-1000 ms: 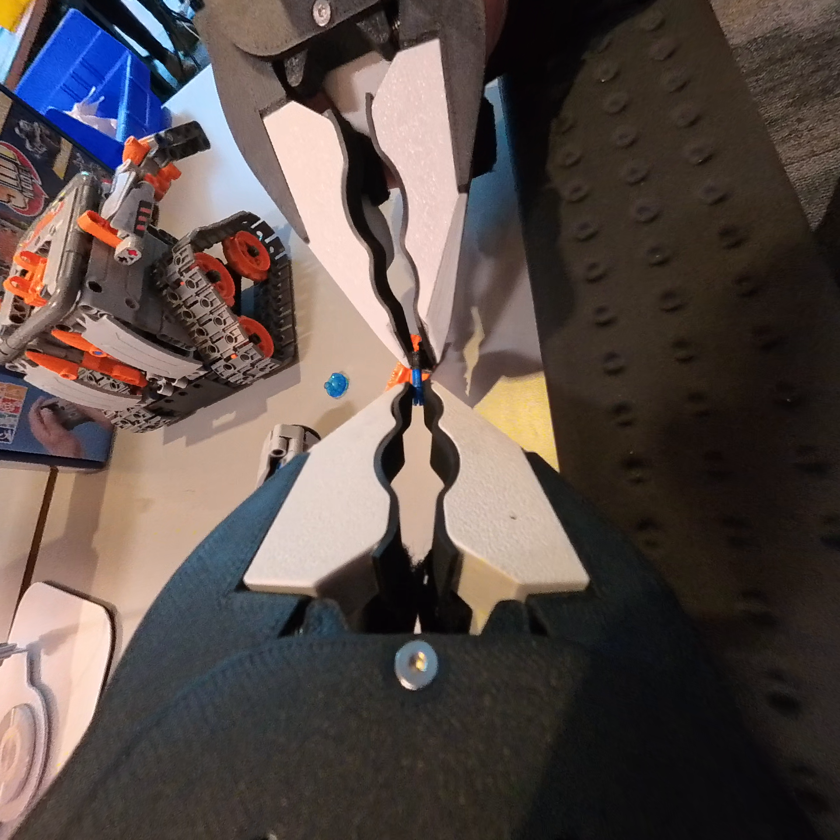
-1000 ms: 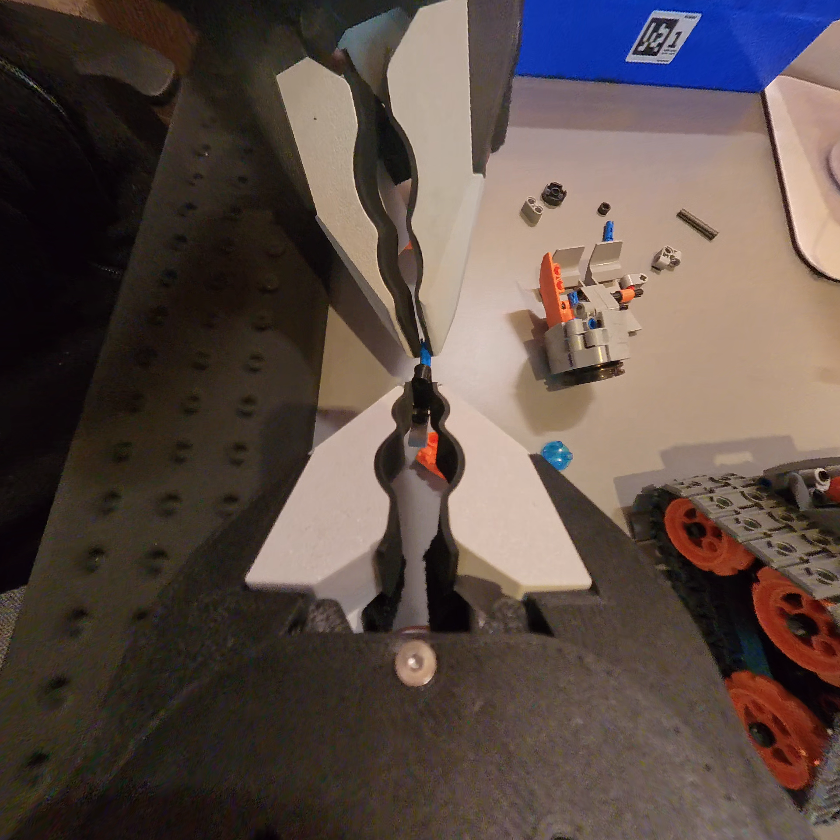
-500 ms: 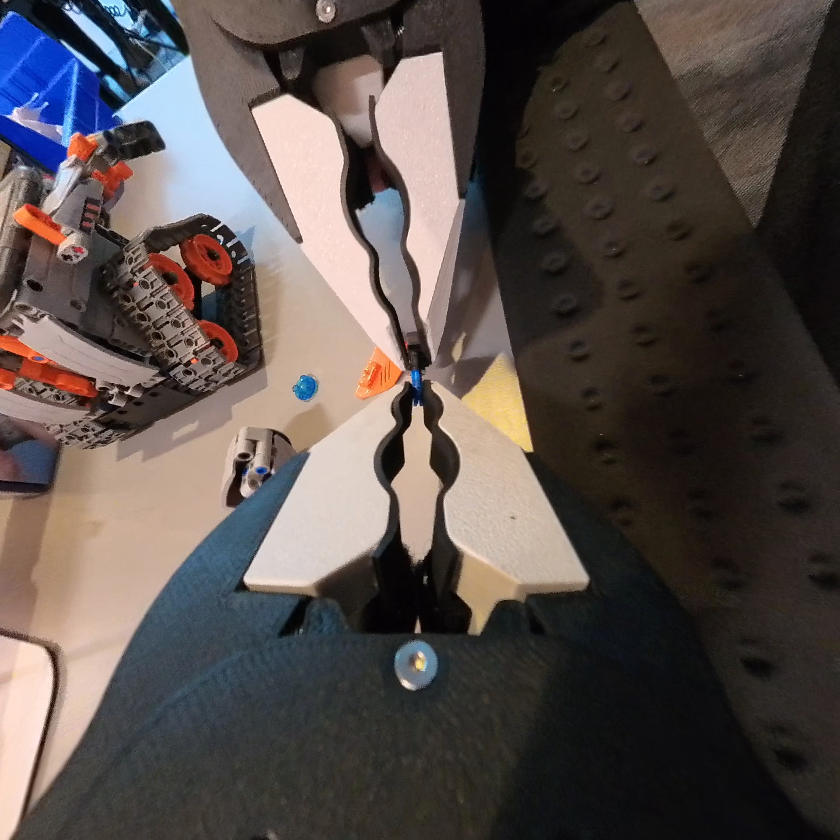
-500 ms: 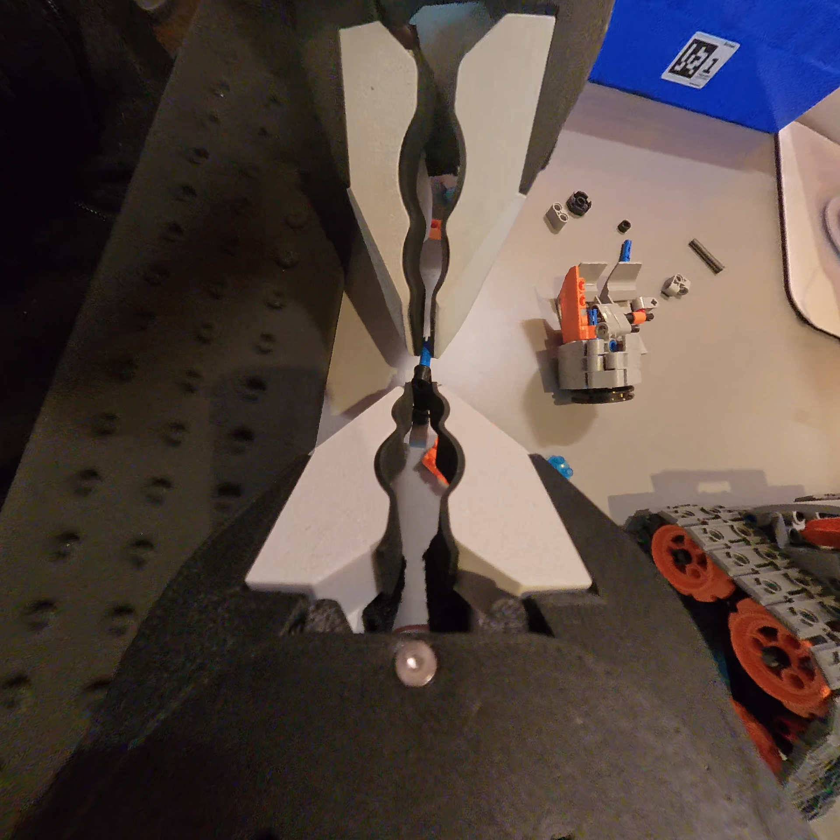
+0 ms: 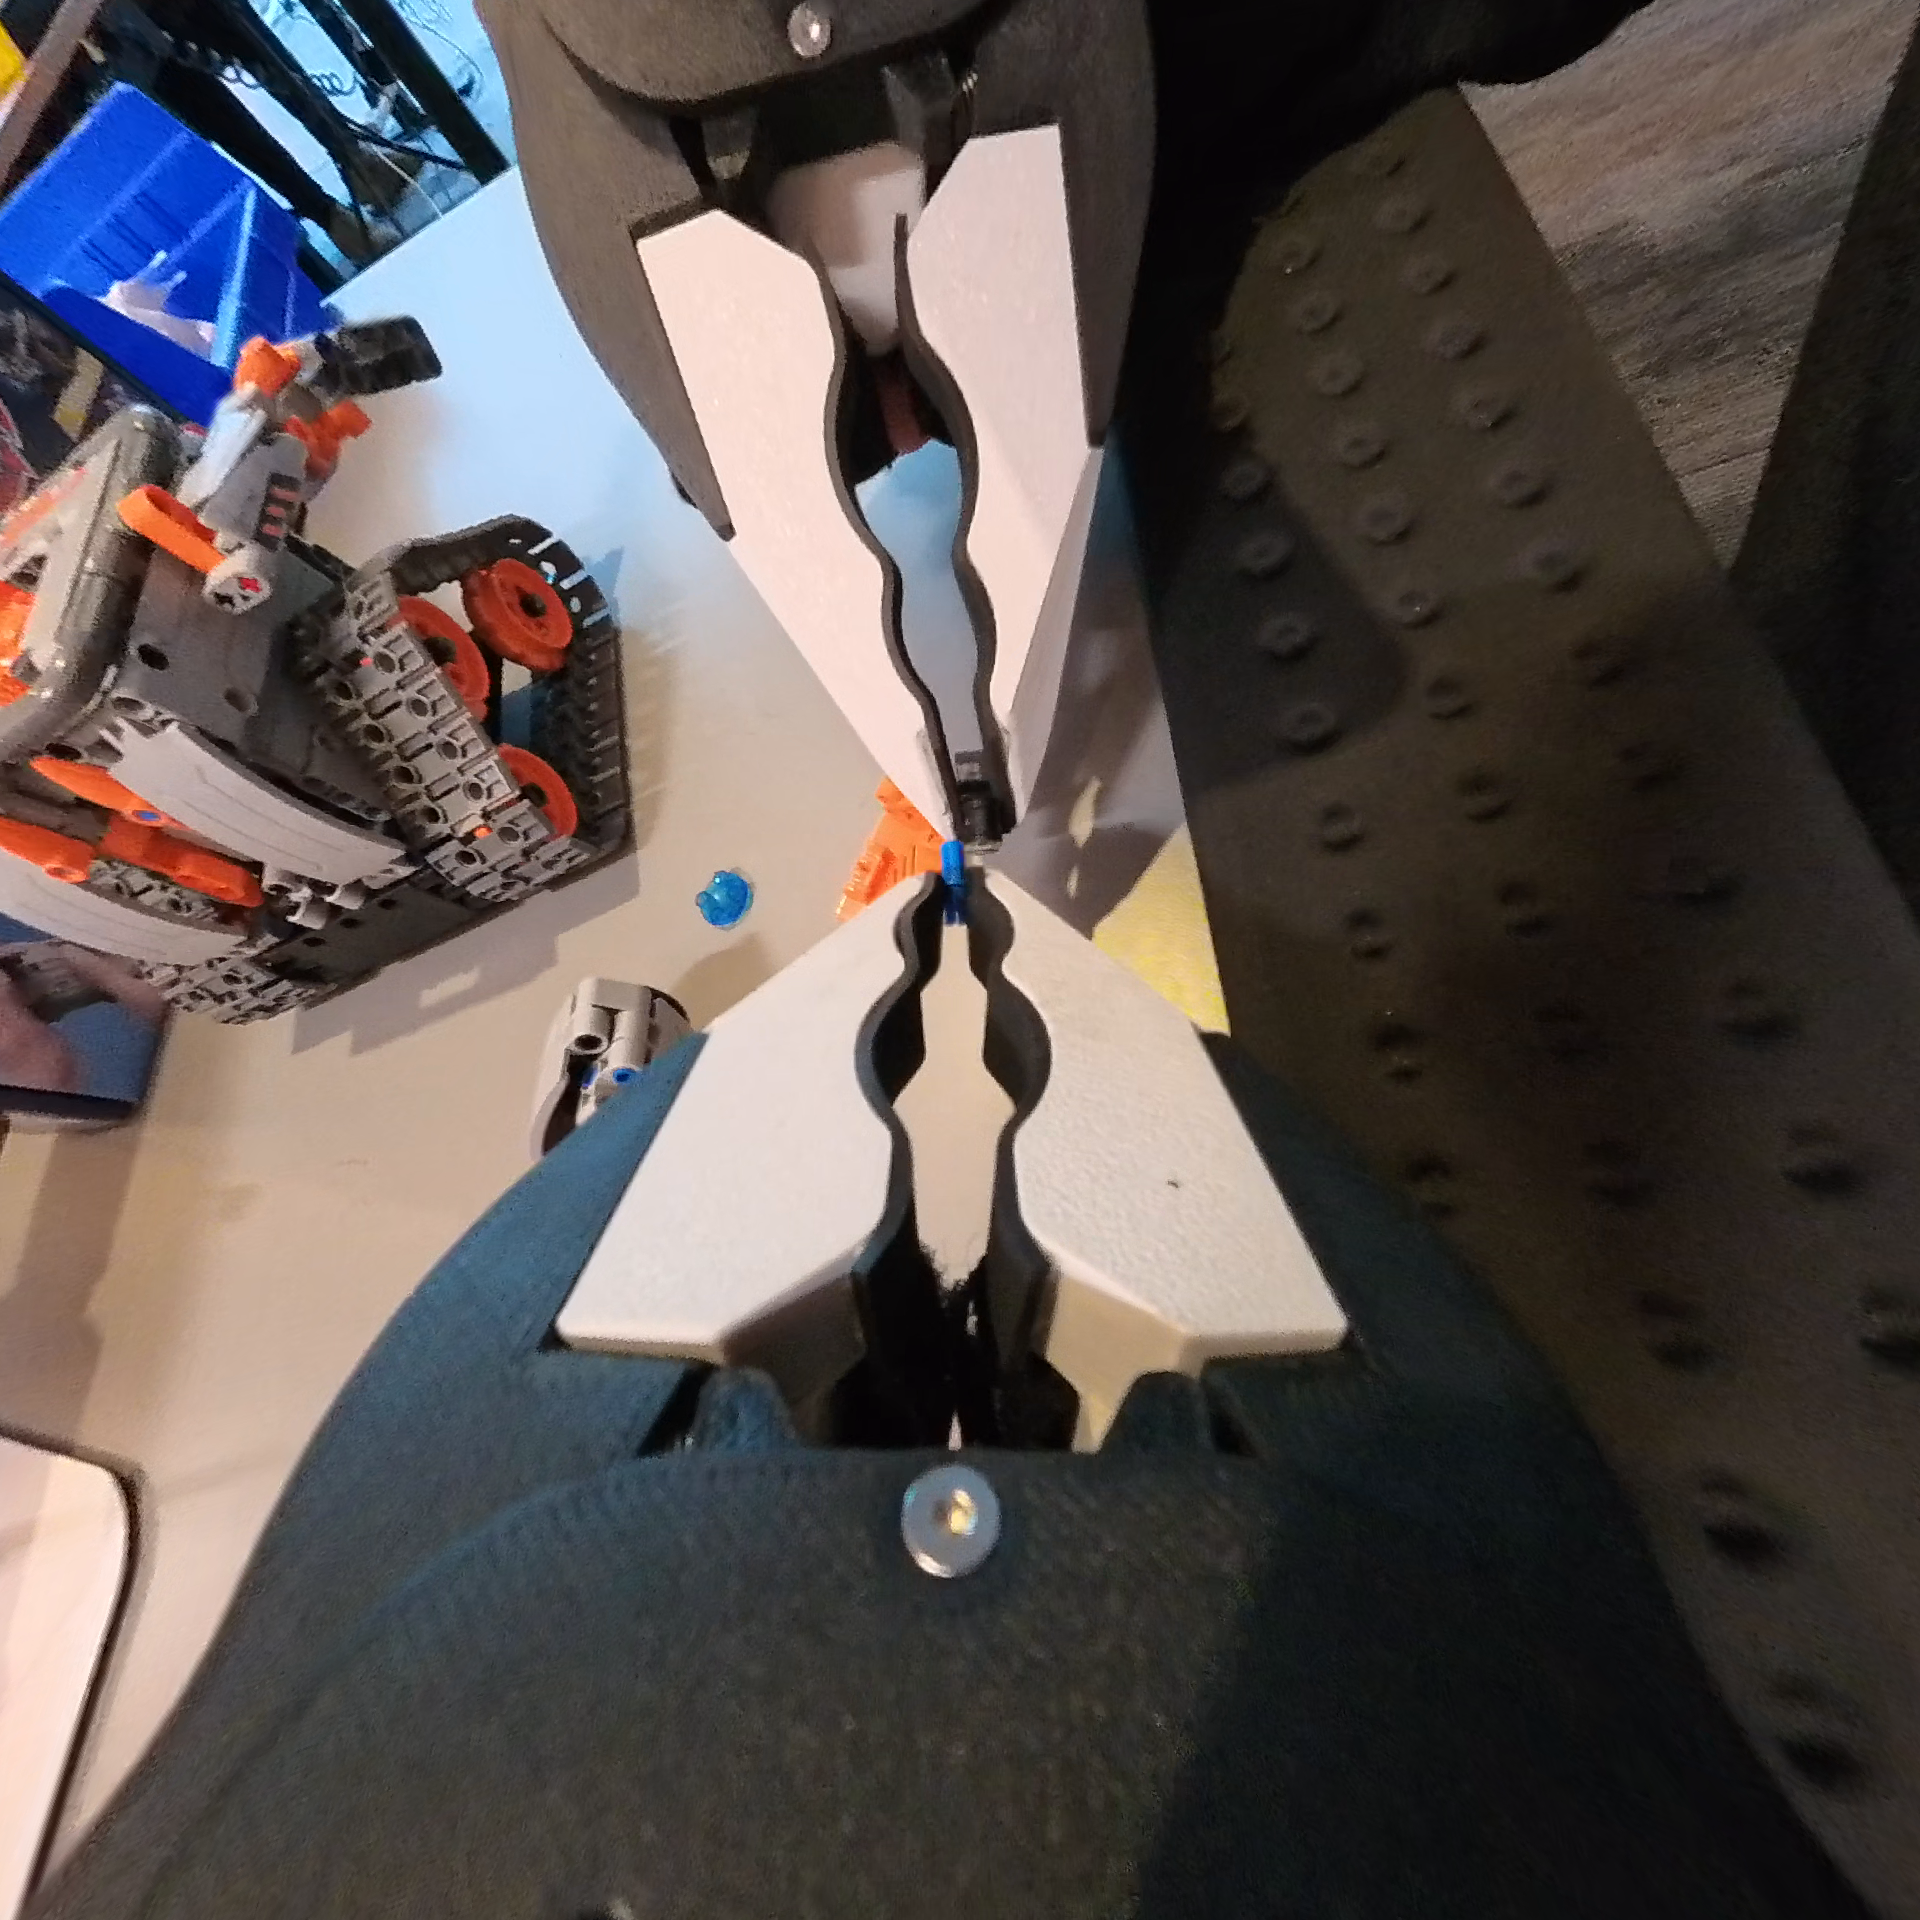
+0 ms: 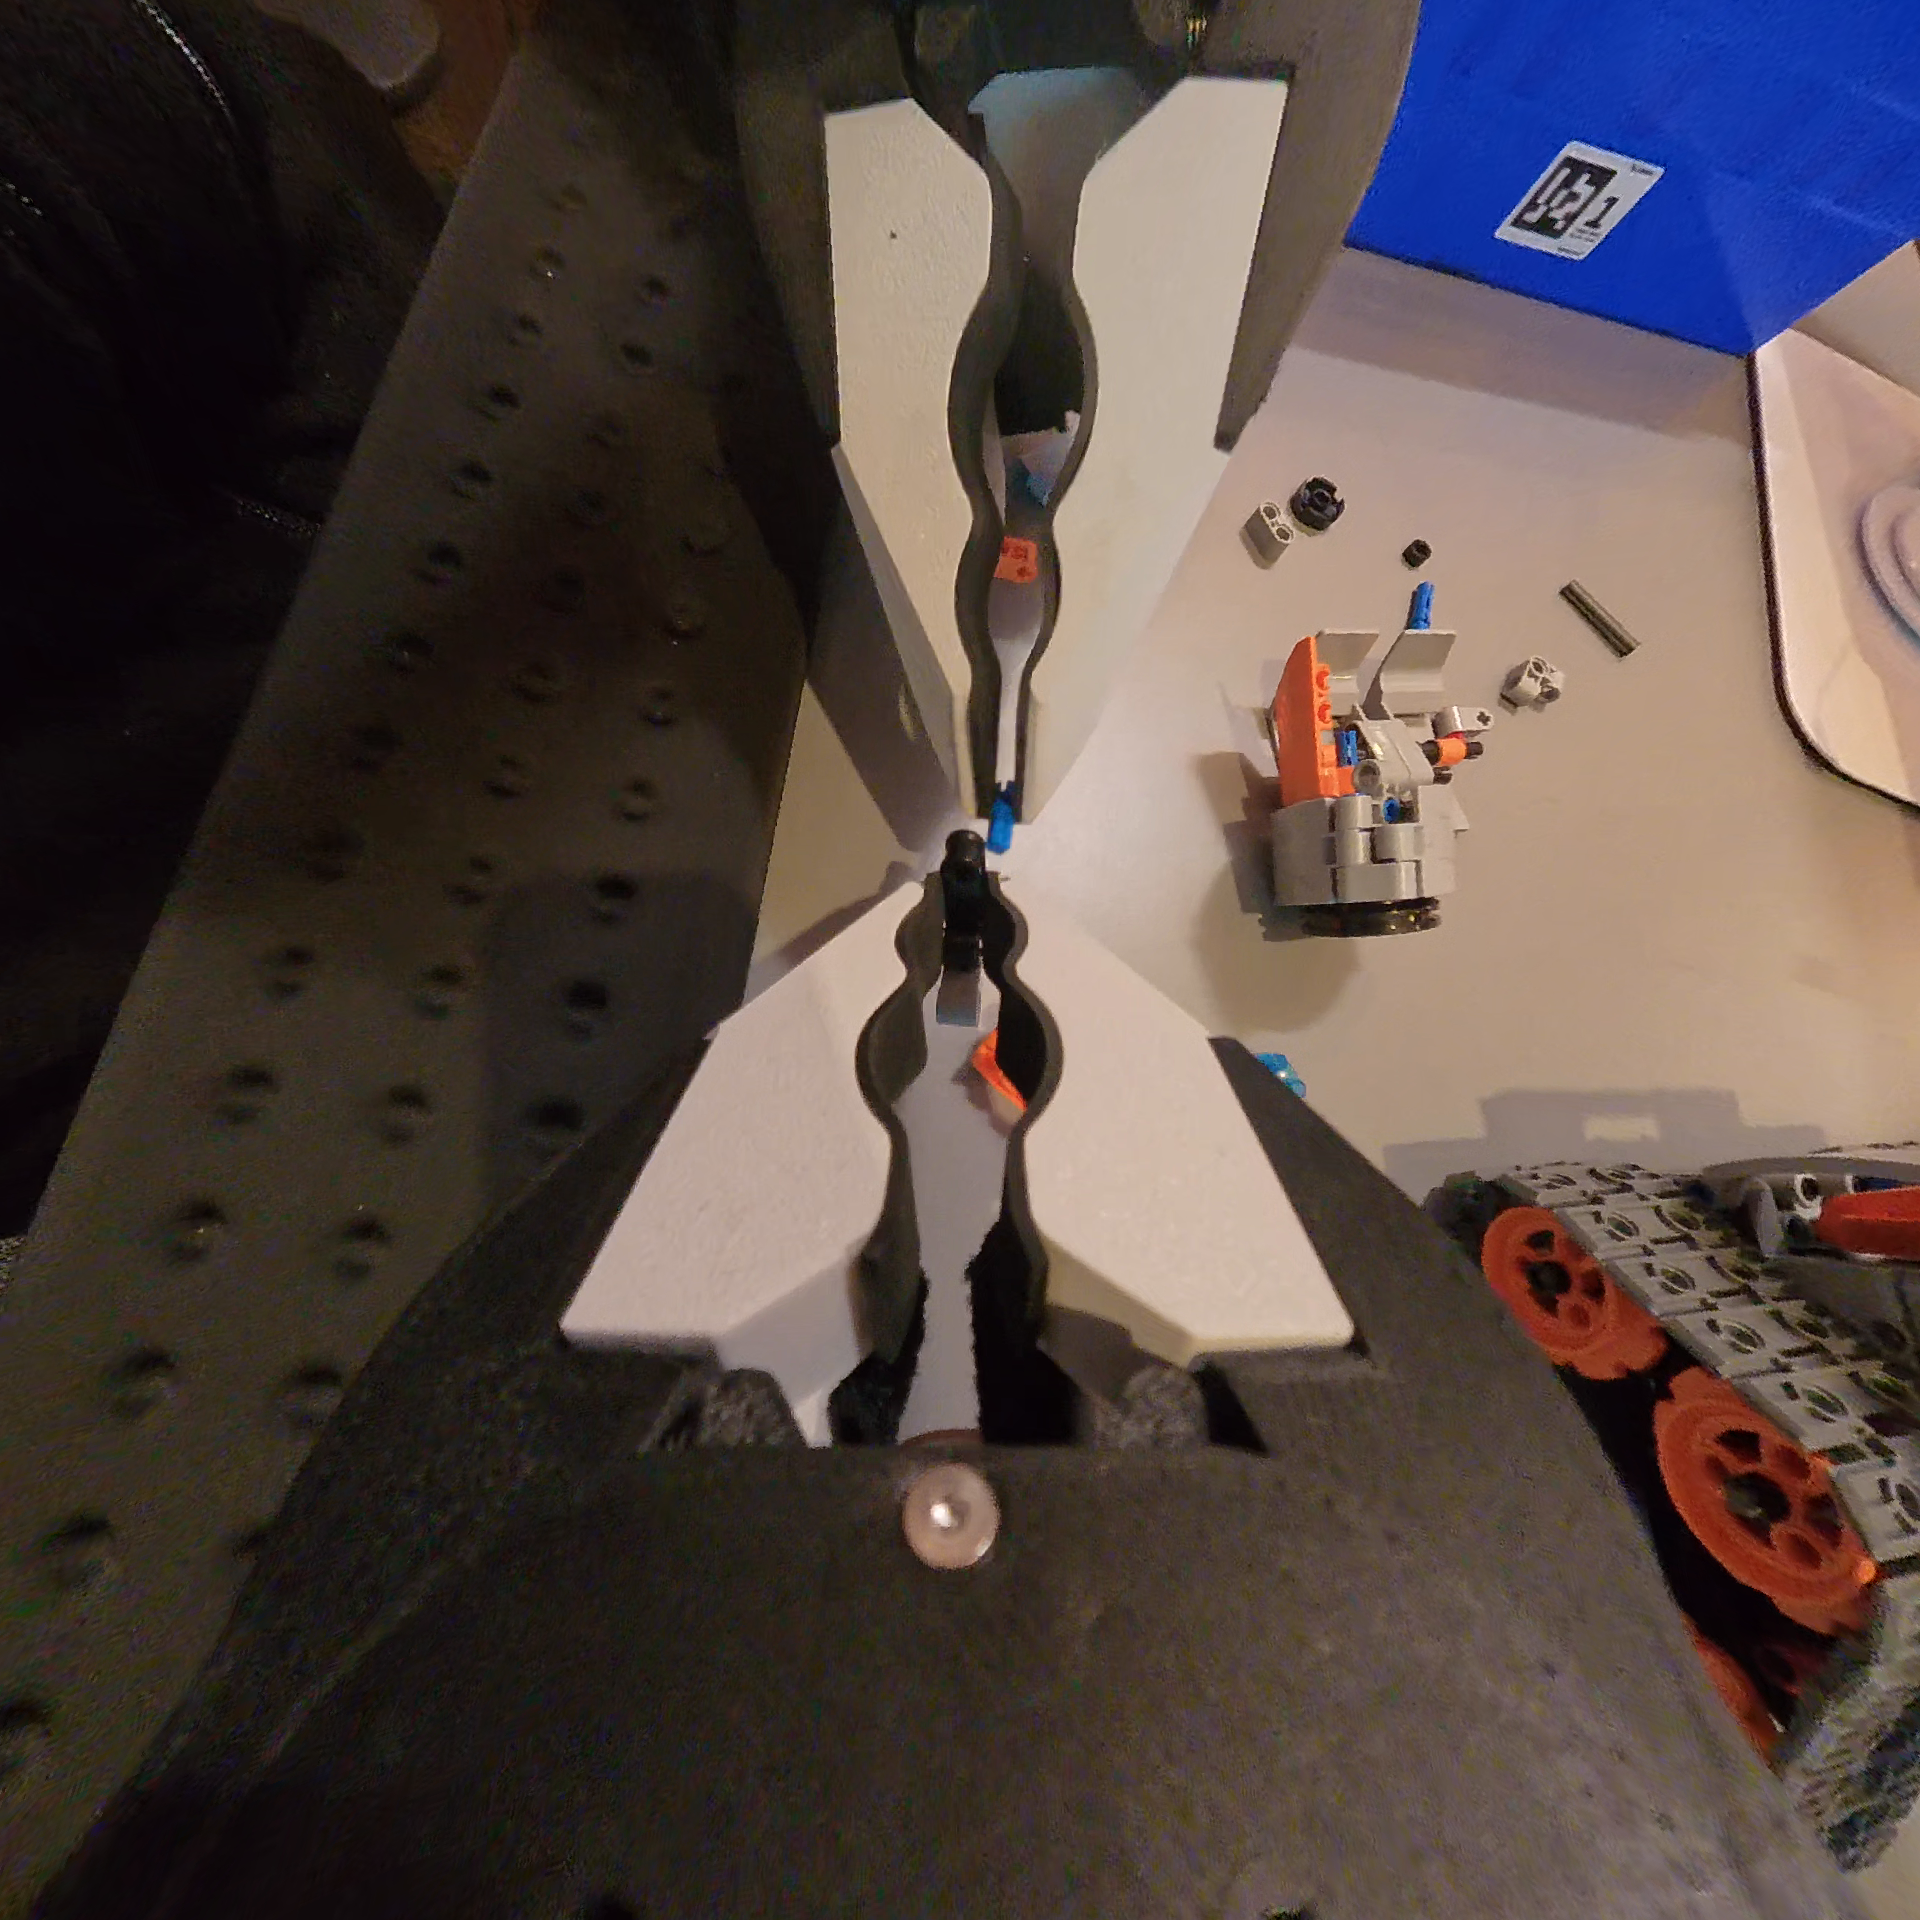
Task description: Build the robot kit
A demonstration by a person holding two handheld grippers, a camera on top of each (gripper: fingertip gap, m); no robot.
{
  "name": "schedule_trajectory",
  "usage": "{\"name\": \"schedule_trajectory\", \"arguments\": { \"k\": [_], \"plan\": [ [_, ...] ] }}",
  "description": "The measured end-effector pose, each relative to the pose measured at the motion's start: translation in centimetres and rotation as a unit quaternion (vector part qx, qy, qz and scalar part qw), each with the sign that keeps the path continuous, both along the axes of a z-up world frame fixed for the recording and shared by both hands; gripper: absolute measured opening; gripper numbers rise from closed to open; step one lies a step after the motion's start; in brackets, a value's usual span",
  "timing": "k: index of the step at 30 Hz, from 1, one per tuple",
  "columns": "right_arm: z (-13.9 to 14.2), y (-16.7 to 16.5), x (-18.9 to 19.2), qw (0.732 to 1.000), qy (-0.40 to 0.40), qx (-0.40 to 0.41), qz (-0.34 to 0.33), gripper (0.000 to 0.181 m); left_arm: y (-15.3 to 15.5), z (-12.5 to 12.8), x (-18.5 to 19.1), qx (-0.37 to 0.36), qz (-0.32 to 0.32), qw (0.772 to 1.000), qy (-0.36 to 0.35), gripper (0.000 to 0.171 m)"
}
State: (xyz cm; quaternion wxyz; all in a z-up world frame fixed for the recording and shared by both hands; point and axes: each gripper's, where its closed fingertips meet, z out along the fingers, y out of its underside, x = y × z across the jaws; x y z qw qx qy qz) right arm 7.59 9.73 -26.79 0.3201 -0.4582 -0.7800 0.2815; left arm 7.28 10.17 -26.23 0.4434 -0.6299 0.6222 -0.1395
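left gripper (image 5: pixel 954 902): nearest in the left wrist view; jaws pressed together on a small blue pin (image 5: pixel 952 885), whose end pokes out past the tips.
right gripper (image 6: pixel 966 896): nearest in the right wrist view; jaws pinched on a small black connector piece (image 6: pixel 962 883), held at the very tip, a grey stub trailing back between the pads.
meeting point: the two grippers face each other tip to tip above the table edge. in the right wrist view the blue pin sits just beside the black piece, slightly off line to its right; whether they touch cannot be told.
state of joining: judged not seated; pin and connector show as two separate parts, so alignment and pressing-in appear left to do.
under the tips: an orange part (image 5: pixel 883 857) lies on the table (image 5: pixel 343 1247), partly hidden by the grippers.
near ground: a blue round stud (image 5: pixel 724 898) lies loose just beside it; a small grey subassembly (image 6: pixel 1351 800) with an orange panel stands apart on the table.
middle ground: a tracked vehicle model (image 5: pixel 312 717), grey with orange wheels, sits well clear of the grippers.
loose parts: a few grey and black bits and a dark axle (image 6: pixel 1598 618) lie beyond the subassembly.
far ground: a blue bin (image 6: pixel 1662 135) bearing a white tag stands at the back.
side: a dark perforated panel (image 6: pixel 395 727) runs along the table edge.
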Motion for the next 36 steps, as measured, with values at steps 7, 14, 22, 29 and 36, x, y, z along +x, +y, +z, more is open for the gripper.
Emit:
{"name": "schedule_trajectory", "arguments": {
  "k": [7, 14, 22, 29, 36],
  "plan": [
    [0.38, 0.45, -0.04, 1.0, 0.009, -0.004, -0.012, 0.004, -0.01, 0.14, 0.01, 0.001, 0.003, 1.0, 0.0, 0.002],
    [0.21, 0.49, -0.12, 1.0, 0.007, -0.002, -0.014, 0.004, -0.01, 0.02, -0.01, 0.005, 0.006, 1.0, 0.005, 0.002],
    [-0.37, 0.48, -0.07, 1.0, -0.009, 0.001, -0.015, 0.003, -0.02, -0.49, 0.06, 0.035, 0.006, 0.999, 0.037, 0.001],
    [-0.41, 0.79, 0.03, 0.999, -0.015, -0.033, -0.026, 0.004, 0.45, -0.45, 0.11, 0.122, 0.022, 0.989, 0.084, 0.001],
    [0.05, 1.04, 0.12, 0.996, -0.006, -0.079, -0.032, 0.003, 0.82, 0.07, 0.23, 0.197, 0.037, 0.974, 0.108, 0.001]
  ]
}}
